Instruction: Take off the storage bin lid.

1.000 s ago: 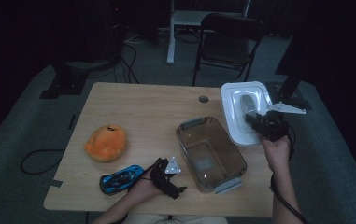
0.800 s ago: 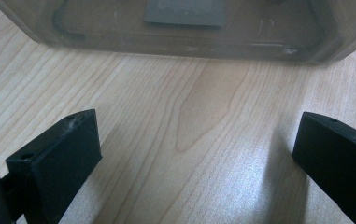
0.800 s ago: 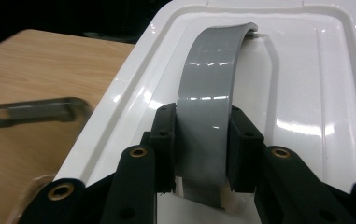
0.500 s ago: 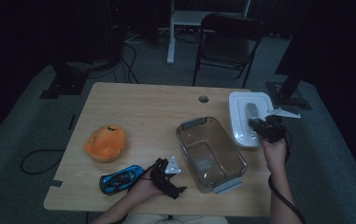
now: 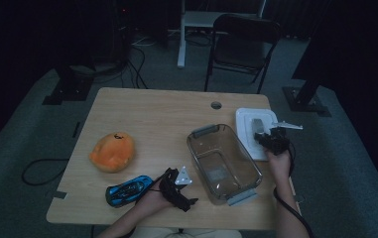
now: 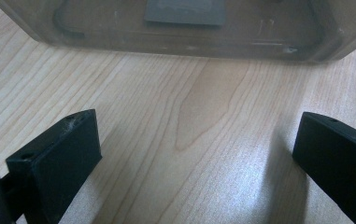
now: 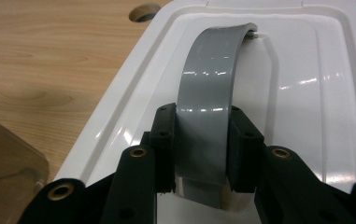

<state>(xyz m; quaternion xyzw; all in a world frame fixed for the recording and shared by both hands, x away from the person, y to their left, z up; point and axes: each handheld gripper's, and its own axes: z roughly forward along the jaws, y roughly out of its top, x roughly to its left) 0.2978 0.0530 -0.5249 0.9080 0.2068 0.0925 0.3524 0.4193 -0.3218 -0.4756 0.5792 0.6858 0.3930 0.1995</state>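
A white lid point(image 5: 246, 125) with an arched grey handle point(image 7: 213, 70) lies flat at the table's right edge. My right gripper point(image 5: 267, 139) is shut on that handle, its pads point(image 7: 164, 140) pressing both sides of the grey strip. A clear plastic container point(image 5: 198, 136) stands uncovered just left of the lid. My left gripper point(image 5: 188, 200) rests low near the table's front edge, by the container's near end. In the left gripper view its jaws are wide apart over bare wood, so the gripper point(image 6: 196, 154) is open, with the container wall point(image 6: 189, 28) just ahead.
An orange plush point(image 5: 112, 152) sits at the left of the wooden table point(image 5: 152, 114), and a blue toy car point(image 5: 127, 189) lies near the front edge beside my left hand. A cable hole point(image 5: 216, 105) is behind the container. A folding chair point(image 5: 241, 39) stands beyond the table.
My right gripper has come down with the white lid, which was held raised and tilted and now lies flat on the table at the right. The left gripper has stayed put.
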